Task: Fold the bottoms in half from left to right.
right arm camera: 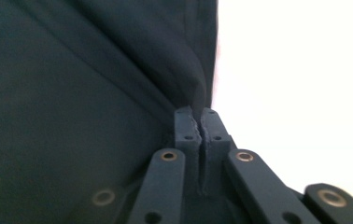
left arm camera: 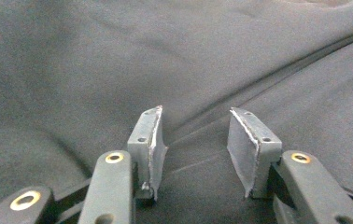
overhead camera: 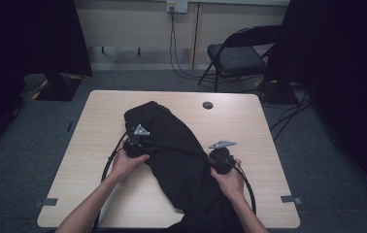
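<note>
Two forearms enter from the near table edge. The left hand (overhead camera: 125, 162) holds the left gripper (overhead camera: 137, 141) over the black garment (overhead camera: 176, 150); the right hand (overhead camera: 228, 178) holds the right gripper (overhead camera: 219, 158) at the garment's right edge.

Left gripper (left arm camera: 195, 144), own view: jaws spread wide, nothing between the pads (left arm camera: 156, 144), cloth lying just beyond and beneath them. Right gripper (right arm camera: 201, 135), own view: jaws pinched together on a fold at the edge of the garment (right arm camera: 72, 107), where the cloth gathers into creases.

The garment is dark, matte and softly wrinkled, with one long seam or fold line (left arm camera: 277, 70) crossing it. It lies diagonally across the middle of the pale wooden table (overhead camera: 99, 126), bunched at the far-left end; its near end runs off the near table edge and is cut off there.

What kind of garment cannot be told. Bright table surface (right arm camera: 296, 79) washes out beside the right jaws.

Farther off: a round grommet (overhead camera: 208, 105), then a folding chair (overhead camera: 237, 56) on the carpet.
</note>
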The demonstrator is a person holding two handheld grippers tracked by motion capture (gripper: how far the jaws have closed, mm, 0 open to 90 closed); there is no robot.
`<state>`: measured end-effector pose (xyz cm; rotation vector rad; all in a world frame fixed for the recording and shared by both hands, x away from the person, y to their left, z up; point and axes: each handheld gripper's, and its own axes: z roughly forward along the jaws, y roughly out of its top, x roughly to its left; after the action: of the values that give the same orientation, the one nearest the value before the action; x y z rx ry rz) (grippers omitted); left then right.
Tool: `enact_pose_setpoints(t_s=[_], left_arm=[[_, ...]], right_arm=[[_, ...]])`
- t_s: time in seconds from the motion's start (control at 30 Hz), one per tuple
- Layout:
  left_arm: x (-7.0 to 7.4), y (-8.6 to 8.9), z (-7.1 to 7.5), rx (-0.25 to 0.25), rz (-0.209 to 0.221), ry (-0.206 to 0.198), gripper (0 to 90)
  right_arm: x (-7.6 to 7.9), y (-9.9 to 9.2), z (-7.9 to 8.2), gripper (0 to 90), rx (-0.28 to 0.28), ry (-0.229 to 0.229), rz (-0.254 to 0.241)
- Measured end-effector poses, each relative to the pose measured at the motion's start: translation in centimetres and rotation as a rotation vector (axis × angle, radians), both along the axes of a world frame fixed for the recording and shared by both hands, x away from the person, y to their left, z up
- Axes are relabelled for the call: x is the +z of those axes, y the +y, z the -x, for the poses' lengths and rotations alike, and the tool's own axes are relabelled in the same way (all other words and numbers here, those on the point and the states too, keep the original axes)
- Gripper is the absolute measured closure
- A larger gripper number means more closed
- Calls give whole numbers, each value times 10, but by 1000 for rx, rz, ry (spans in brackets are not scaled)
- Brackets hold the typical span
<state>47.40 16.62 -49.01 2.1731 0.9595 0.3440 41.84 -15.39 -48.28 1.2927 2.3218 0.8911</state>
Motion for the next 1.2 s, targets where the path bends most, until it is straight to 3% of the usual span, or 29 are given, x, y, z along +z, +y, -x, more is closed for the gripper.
enact_pose_setpoints(t_s=[0.03, 0.1, 0.23, 0.3, 0.4, 0.53, 0.6, 0.73, 0.83, 0.9, 1.0, 1.1, 1.13, 1.2], left_arm=[[0, -1, 0, 3, -2, 2, 555], [0, -1, 0, 8, 1, 4, 555], [1, 5, 0, 7, 10, 11, 555], [1, 9, -1, 14, 0, 3, 554], [2, 17, -1, 34, -32, 0, 553], [3, 22, 1, 52, -19, 11, 552], [7, 20, 2, 49, -6, 7, 551], [22, 14, 9, 23, 43, -30, 549], [26, 8, 13, 10, 60, -26, 531], [26, 4, 15, -9, 45, -34, 526], [22, -1, 16, -27, 27, -14, 527], [15, -2, 15, -27, -2, 5, 527], [13, 0, 14, -12, 14, 20, 527], [8, 3, 11, -10, 1, 44, 530]], right_arm=[[-1, 0, 1, 824, -4, -11, 7], [4, 0, 5, 743, -46, -54, 87], [25, -13, 26, 642, -21, -103, 20], [32, -16, 43, 642, 44, -96, -35], [33, -14, 67, 626, 112, -72, -33], [18, -14, 84, 650, 165, 8, -15], [8, -12, 81, 636, 174, 46, 32], [1, -3, 66, 641, 187, 22, 29], [-2, 5, 49, 648, 177, -2, 13], [-3, 14, 31, 650, 170, -10, 10], [-3, 27, 10, 652, 167, -8, 14], [-2, 33, -2, 650, 173, -2, 13], [-2, 34, -3, 650, 179, 1, 14], [0, 33, -5, 611, 184, 19, 19]])
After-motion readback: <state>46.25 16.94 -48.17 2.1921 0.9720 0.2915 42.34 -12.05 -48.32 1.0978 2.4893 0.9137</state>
